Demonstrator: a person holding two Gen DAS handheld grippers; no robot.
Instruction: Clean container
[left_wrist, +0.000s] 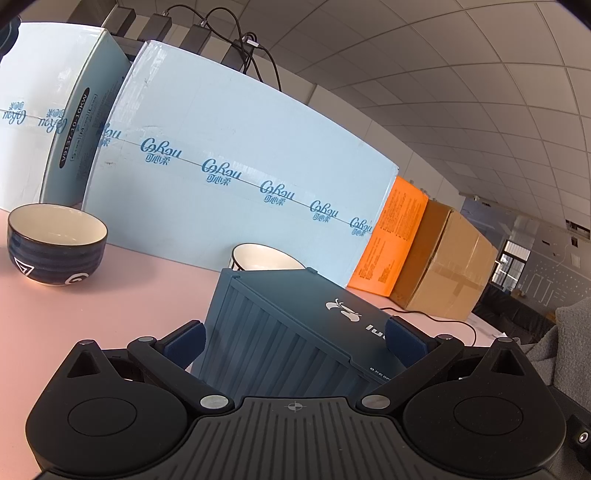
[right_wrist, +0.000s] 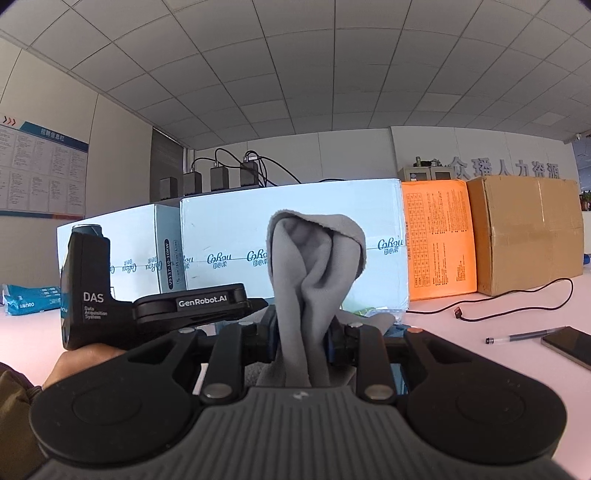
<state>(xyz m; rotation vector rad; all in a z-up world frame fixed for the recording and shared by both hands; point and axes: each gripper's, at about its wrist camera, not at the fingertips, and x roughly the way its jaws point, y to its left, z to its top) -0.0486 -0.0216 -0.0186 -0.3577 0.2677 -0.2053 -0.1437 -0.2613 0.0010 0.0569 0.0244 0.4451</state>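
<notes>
A dark blue ribbed container (left_wrist: 295, 325) with a white logo on its lid sits tilted on the pink table (left_wrist: 110, 295). My left gripper (left_wrist: 295, 341) is spread wide around it, one pad on each side of the box, holding it. My right gripper (right_wrist: 301, 341) is shut on a grey cloth (right_wrist: 314, 258), which stands up in a bunch above the fingers. The cloth's edge also shows at the right in the left wrist view (left_wrist: 565, 332). The left gripper's body (right_wrist: 110, 299) appears at the left in the right wrist view.
A dark blue bowl (left_wrist: 55, 243) stands at the left and a white bowl (left_wrist: 264, 256) behind the container. Light blue boxes (left_wrist: 240, 166), an orange box (left_wrist: 399, 232) and a brown carton (left_wrist: 450, 258) line the back. A pen (right_wrist: 524, 336), a phone (right_wrist: 570, 345) and a cable (right_wrist: 517, 299) lie at right.
</notes>
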